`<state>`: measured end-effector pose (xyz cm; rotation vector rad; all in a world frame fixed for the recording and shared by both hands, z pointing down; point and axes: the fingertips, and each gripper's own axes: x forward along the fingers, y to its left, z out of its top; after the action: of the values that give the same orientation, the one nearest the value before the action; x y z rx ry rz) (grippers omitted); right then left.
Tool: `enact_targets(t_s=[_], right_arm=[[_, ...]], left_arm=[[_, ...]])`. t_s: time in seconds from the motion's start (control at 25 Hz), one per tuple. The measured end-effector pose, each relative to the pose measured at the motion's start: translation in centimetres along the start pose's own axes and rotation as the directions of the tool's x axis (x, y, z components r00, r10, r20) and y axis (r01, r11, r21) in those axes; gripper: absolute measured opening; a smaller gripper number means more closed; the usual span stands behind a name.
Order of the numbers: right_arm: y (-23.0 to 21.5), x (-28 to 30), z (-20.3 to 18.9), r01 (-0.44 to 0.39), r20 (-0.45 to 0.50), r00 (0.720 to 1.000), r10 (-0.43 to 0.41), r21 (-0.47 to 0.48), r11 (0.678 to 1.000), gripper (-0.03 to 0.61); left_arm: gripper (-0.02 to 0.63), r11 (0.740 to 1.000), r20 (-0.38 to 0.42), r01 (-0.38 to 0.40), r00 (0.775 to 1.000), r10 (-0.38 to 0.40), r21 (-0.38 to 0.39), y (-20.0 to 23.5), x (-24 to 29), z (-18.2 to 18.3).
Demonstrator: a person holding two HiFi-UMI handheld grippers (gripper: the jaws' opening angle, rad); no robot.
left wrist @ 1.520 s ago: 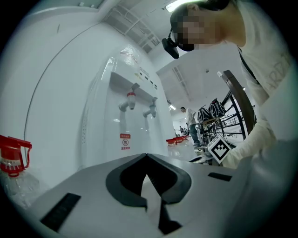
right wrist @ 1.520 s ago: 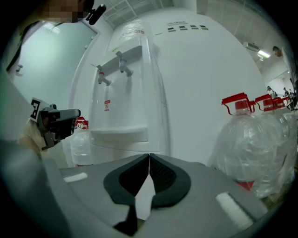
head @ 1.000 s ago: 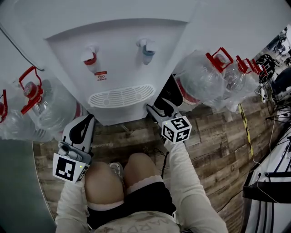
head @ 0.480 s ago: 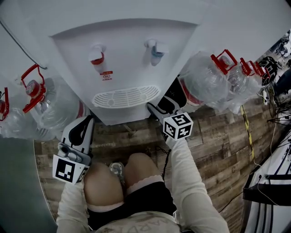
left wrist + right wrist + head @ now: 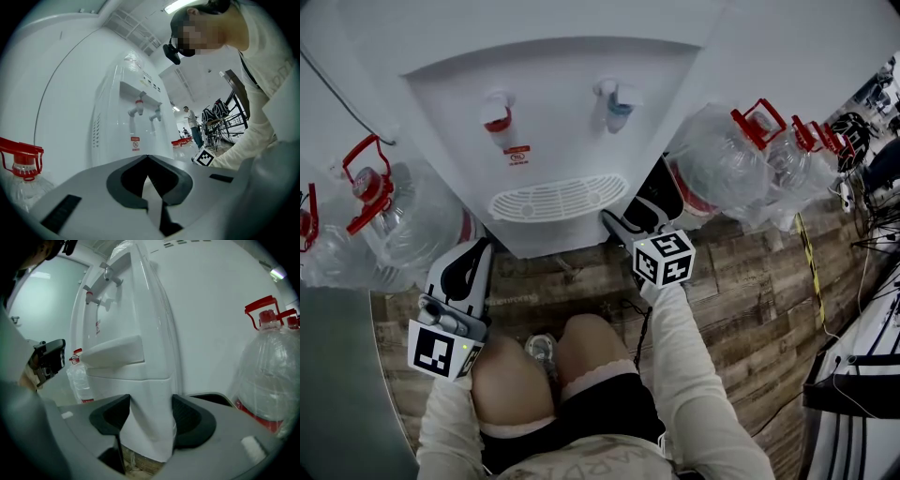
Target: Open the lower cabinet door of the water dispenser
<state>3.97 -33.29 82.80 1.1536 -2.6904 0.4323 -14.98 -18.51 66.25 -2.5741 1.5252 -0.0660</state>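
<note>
The white water dispenser [image 5: 553, 122] stands right in front of me, with a red tap, a blue tap and a drip grille [image 5: 551, 199]. Its lower cabinet door is hidden under the grille in the head view. In the right gripper view the door's [image 5: 152, 394] vertical edge fills the gap between the jaws. My right gripper [image 5: 630, 216] [image 5: 149, 414] sits at the dispenser's lower right corner, shut on that edge. My left gripper [image 5: 478, 251] [image 5: 147, 159] hangs lower left of the dispenser, shut and holding nothing, apart from the cabinet.
Big clear water bottles with red caps crowd both sides of the dispenser, left [image 5: 403, 225] and right [image 5: 722, 159]. The person's knees [image 5: 553, 361] are close below on the wooden floor [image 5: 741, 281]. Yellow-black tape [image 5: 806, 253] and dark equipment lie at the far right.
The head view has shifted slightly. Both grippers stay almost where they were, the right one still at the dispenser's lower right corner.
</note>
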Motion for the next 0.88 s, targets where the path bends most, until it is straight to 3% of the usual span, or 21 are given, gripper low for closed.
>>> enact_targets(t_s=[0.88], right_arm=[[3.3,-5.6,-2.0,0.009,0.039,0.999,-0.011,0.050,0.999,0.268]], left_arm=[[0.003,1.000,0.014,0.001,1.000,-0.001,0.008,-1.7,-0.1,1.3]])
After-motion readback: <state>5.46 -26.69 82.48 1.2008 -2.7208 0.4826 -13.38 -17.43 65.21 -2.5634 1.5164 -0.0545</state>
